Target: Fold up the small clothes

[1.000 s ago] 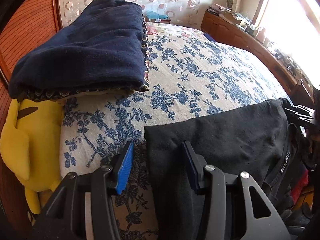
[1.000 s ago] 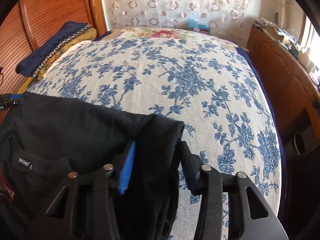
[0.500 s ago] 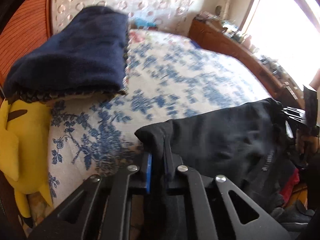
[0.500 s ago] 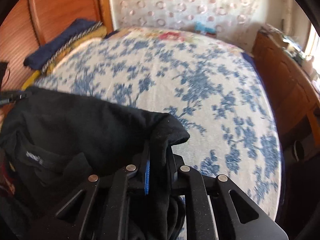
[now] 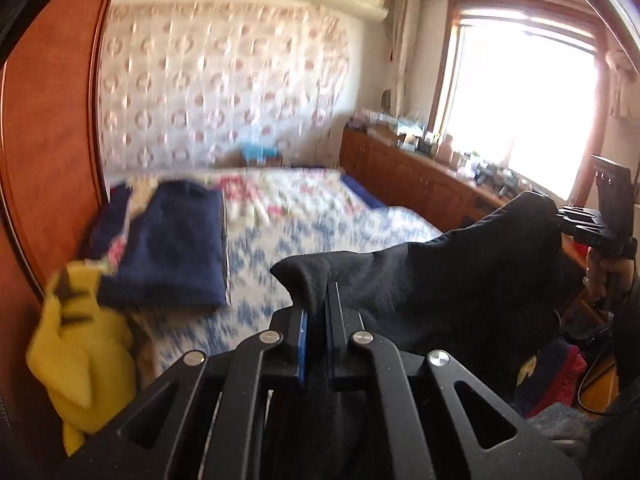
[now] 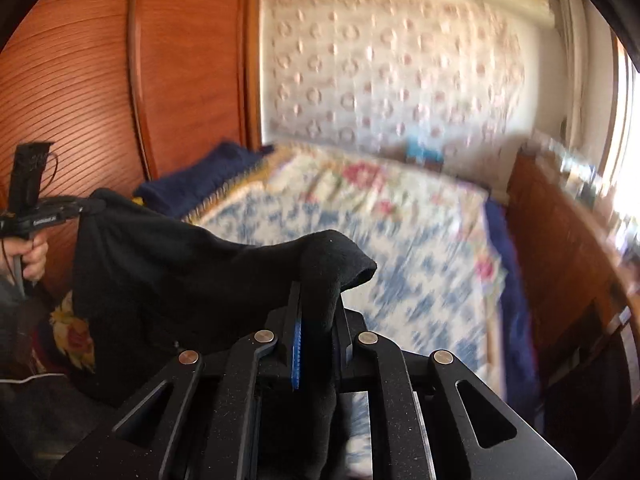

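**Left wrist view: black garment lifted by both claws above the bed**

The left claw (image 5: 316, 334) is clamped on one corner of the black garment (image 5: 420, 280); its jaws have just been closing, with cloth between them. The right claw (image 6: 318, 336) likewise grips the opposite corner, its jaws having just closed on the fabric. The garment hangs between them, clear of the bed (image 6: 400, 240).

Recommendation: hold both corners level and taut so the cloth hangs flat, then lay it smoothly on the bedspread.

Surroundings: floral bedspread, a folded navy blanket (image 5: 176, 248) near the wardrobe (image 6: 180, 80), a yellow plush toy (image 5: 80, 360), a bright window (image 5: 520, 104). Frames are motion-blurred.
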Demonstrator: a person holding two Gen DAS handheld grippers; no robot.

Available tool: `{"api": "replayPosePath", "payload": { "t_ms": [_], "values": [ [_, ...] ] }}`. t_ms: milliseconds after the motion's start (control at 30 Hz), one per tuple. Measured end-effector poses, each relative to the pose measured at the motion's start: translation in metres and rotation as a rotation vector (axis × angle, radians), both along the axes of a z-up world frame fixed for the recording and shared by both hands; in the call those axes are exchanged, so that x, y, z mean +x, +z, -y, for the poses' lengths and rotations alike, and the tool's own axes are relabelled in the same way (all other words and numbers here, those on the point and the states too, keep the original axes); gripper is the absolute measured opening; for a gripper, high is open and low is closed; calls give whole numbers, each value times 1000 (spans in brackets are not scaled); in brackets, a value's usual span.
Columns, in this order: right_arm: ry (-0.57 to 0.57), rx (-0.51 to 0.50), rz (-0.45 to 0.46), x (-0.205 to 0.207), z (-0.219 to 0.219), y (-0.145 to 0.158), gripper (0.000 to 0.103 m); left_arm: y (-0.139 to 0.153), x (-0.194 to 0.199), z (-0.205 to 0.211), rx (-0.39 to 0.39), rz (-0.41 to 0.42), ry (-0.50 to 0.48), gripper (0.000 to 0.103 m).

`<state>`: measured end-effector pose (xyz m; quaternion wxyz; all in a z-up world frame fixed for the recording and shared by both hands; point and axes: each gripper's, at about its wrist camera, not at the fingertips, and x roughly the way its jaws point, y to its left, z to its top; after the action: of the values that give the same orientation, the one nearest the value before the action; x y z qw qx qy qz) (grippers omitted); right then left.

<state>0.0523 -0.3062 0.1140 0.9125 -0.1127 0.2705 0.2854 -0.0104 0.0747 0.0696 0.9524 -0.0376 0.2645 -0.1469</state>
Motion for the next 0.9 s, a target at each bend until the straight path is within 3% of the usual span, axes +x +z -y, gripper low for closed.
{"api": "replayPosePath", "payload": {
  "t_ms": [167,333,533,633,733,900],
  "values": [
    [17,-27,111,-22,5,58,8,60,-20,5,2,140,-20,3],
    [0,-2,198,-28,18,111,7,112,-30,5,-6,226,-31,3],
    [-24,-20,299,-33,34,162,7,159,-36,12,77,300,-34,3],
    [-62,-45,311,-12,35,169,7,163,-10,3,68,283,0,3],
    [-88,-68,291,25,31,166,7,150,45,-6,38,222,42,3],
    [-163,-145,176,137,15,114,8,96,154,4,102,123,105,6]
  ]
}}
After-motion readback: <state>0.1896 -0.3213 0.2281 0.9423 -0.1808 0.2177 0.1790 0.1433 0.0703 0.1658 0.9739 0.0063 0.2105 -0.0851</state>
